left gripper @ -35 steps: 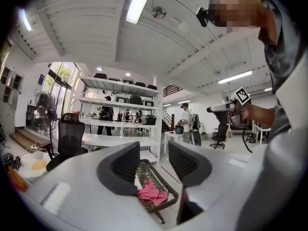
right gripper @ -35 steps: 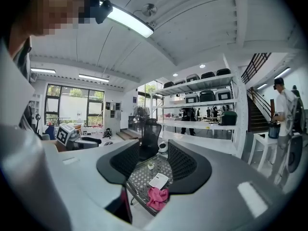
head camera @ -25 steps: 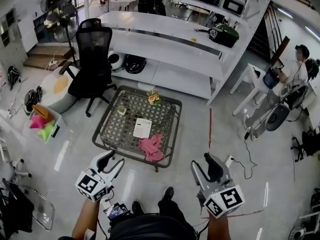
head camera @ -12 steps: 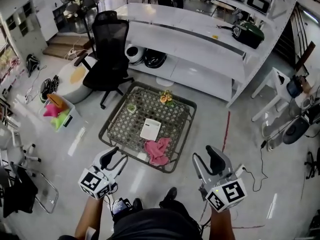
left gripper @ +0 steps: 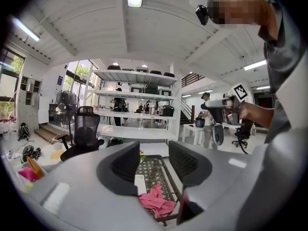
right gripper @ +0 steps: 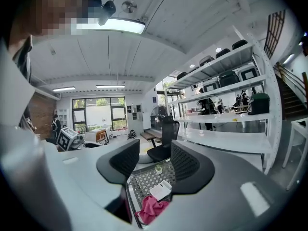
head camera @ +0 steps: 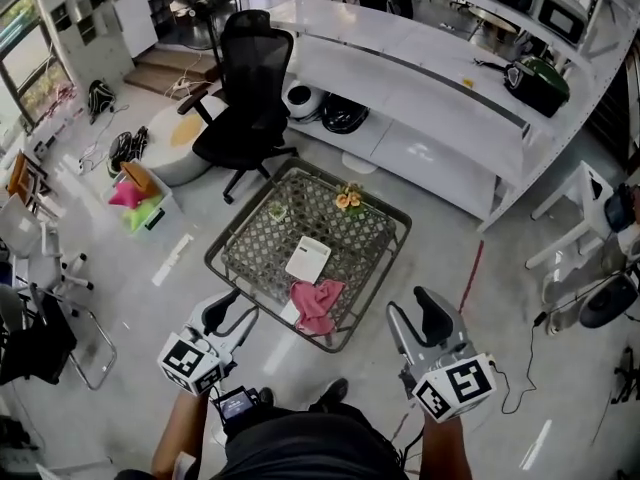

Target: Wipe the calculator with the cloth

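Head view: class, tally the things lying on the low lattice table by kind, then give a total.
Calculator: 1
Pink cloth: 1
Flower bunch: 1
Small green plant: 1
Total: 4

No legible text, brand, number or sign is found in any view. The left gripper (head camera: 228, 316) and the right gripper (head camera: 412, 310) each carry a cube printed with black-and-white square patterns. These patterns contain no letters or digits. The calculator (head camera: 308, 258) lies too small in the head view and both gripper views for any key marking or label to be read.
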The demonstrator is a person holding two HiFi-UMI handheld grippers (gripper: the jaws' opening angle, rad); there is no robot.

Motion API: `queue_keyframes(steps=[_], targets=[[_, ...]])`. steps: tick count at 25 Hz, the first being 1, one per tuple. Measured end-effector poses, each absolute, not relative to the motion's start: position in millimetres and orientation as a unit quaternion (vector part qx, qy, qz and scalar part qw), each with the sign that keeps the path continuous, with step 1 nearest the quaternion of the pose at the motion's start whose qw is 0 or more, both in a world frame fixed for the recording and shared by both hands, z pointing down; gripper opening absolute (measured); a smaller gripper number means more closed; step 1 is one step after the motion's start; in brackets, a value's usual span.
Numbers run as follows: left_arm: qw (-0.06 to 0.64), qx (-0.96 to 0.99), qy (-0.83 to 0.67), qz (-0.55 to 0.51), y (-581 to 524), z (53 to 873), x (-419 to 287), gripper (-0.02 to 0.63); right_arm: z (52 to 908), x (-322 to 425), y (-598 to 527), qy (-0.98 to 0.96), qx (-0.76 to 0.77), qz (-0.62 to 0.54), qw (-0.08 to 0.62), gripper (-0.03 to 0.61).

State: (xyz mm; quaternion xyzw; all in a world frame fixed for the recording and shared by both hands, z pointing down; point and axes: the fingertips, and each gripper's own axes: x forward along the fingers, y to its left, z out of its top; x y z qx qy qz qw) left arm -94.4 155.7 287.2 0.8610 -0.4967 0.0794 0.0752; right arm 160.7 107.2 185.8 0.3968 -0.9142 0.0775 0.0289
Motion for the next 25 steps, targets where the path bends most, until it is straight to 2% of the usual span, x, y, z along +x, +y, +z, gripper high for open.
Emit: queue_keyframes(steps=[12,25], targets=[[0.102,0.842,-0.522,0.091,146,301,-68,0.199,208,193,81,-0.921,0.376,0.101,0.029,0.183],[0.103,0.888,-0.438,0.092,58,309,-50,0.209,201,221,57,-0.877,0.469,0.102,0.024,0.183]])
